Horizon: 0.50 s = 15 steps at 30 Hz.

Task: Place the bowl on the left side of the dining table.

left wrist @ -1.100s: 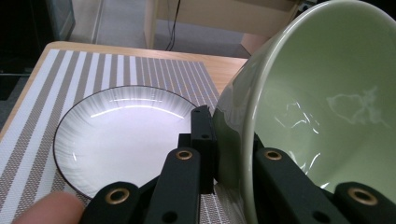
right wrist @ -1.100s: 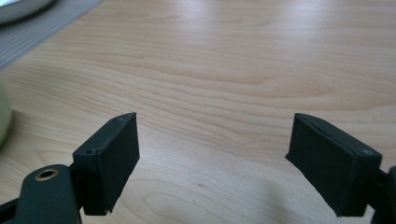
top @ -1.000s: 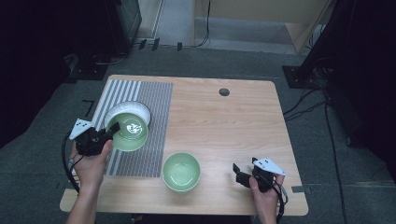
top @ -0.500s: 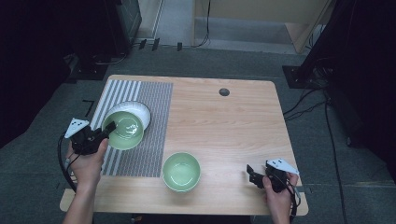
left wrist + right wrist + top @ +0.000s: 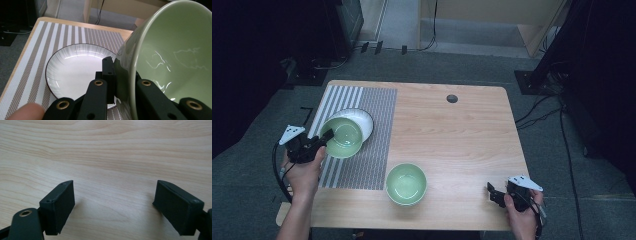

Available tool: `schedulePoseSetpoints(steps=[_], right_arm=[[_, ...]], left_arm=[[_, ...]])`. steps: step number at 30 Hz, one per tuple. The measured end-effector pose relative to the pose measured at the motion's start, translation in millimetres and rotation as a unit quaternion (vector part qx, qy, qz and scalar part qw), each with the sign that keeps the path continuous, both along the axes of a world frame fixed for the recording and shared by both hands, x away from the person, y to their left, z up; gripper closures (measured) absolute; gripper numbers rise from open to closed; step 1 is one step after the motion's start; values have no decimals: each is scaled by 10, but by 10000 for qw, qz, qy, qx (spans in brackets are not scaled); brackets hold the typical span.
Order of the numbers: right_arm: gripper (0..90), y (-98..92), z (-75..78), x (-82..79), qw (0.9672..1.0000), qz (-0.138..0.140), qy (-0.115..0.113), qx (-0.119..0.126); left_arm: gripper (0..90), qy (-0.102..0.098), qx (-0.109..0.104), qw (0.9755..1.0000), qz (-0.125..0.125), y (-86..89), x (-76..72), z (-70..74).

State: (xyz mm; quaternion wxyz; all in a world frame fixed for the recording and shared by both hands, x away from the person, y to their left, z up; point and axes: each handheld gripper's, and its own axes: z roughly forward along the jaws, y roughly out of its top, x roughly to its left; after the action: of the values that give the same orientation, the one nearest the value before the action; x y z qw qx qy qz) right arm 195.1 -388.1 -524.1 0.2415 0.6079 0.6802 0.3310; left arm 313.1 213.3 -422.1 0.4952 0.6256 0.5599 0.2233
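Green glazed bowl (image 5: 341, 138), hard, slippery and breakable, hangs tilted over the white plate (image 5: 362, 121) near the table's left edge, pinched at its rim by the left gripper (image 5: 319, 142), while the right gripper (image 5: 493, 194) waits spread near the front right corner.

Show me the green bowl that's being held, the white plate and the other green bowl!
held green bowl (image 5: 343, 138), high view, inside bottom.
white plate (image 5: 75, 65), left gripper view, shiny middle.
other green bowl (image 5: 406, 183), high view, inside bottom.
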Motion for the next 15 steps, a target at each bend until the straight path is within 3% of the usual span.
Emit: schedulePoseSetpoints(steps=[5,8,15], right_arm=[[169,-58,-2,-35,9999,-99,19,-82],[164,-51,-8,-43,9997,-51,23,-257],[148,-52,-10,-42,9997,-37,43,-246]], left_arm=[[837,53,-23,10000,59,46,67,-17],[837,77,-60,9999,89,75,106,-30],[837,155,-259,9994,167,127,202,-67]])
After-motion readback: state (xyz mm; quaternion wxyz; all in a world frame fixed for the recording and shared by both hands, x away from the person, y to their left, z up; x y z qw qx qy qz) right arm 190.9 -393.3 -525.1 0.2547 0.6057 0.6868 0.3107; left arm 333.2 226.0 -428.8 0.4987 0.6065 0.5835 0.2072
